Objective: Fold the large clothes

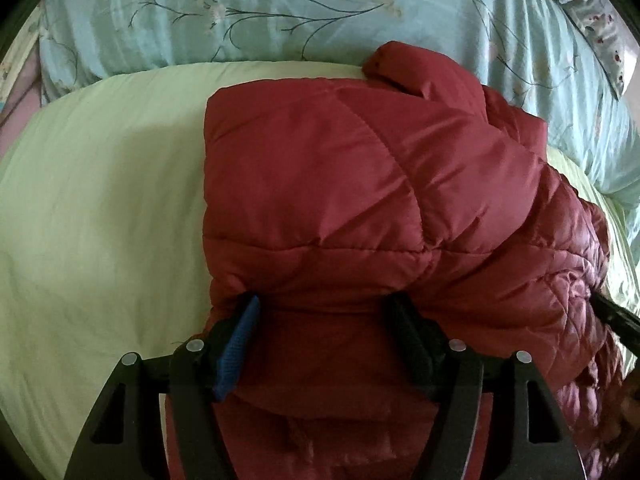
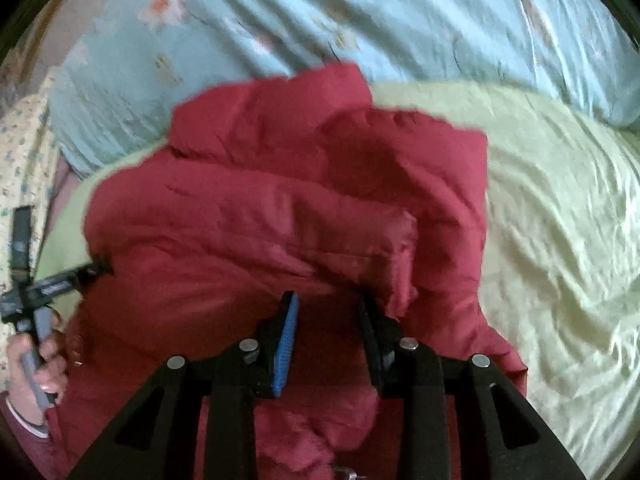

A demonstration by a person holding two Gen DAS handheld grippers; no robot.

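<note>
A dark red quilted puffer jacket (image 1: 340, 184) lies partly folded on a pale green sheet (image 1: 100, 208). It also shows in the right wrist view (image 2: 280, 208). My left gripper (image 1: 322, 300) has its fingers spread around a thick fold of the jacket's near edge, with the fabric bulging between them. My right gripper (image 2: 330, 300) likewise has jacket fabric between its fingers, at the jacket's right part. The left gripper and the hand holding it show at the left of the right wrist view (image 2: 52, 284).
A light blue floral quilt (image 1: 320, 12) lies bunched along the far side of the bed. A patterned pillow edge (image 1: 596, 20) sits at the far right. The green sheet (image 2: 560, 240) spreads right of the jacket.
</note>
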